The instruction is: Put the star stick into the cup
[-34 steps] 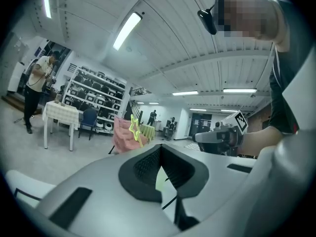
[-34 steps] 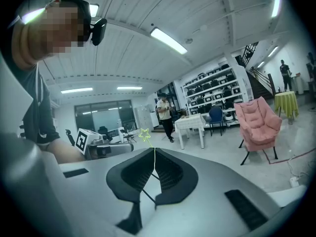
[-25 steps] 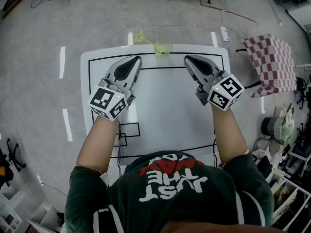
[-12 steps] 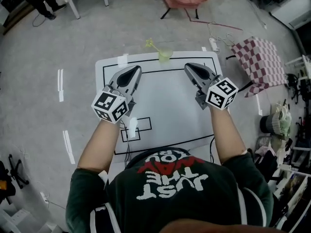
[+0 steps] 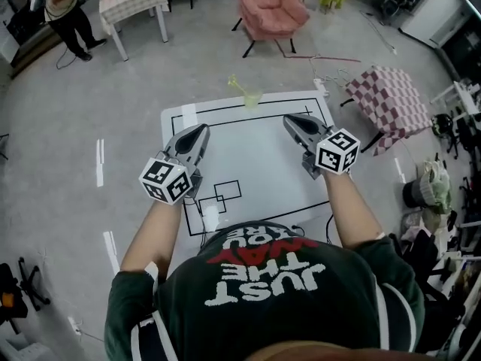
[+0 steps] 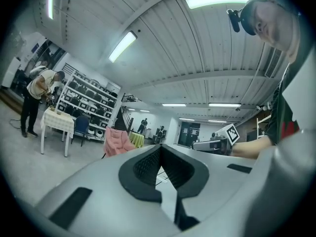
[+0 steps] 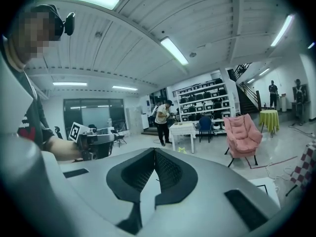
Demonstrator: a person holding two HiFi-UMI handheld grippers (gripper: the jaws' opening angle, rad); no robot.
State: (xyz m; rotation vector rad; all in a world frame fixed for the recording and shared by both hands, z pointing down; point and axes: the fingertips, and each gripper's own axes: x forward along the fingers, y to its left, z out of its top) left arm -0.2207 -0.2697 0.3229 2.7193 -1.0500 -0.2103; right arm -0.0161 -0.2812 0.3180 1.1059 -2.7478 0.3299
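Left gripper point(image 5: 197, 135) and right gripper point(image 5: 294, 122): jaws pressed together, nothing held.
Both hover over the white table point(image 5: 255, 164); ahead, between their tips at the table's far edge, the star stick point(image 5: 235, 83) slants out of the cup point(image 5: 252, 98).

Bright, even light from ceiling tubes point(image 7: 174, 51) above the table point(image 5: 255, 164); shadows soft. Tubes bloom slightly. Strong fisheye bend, black vignette in gripper-view corners.
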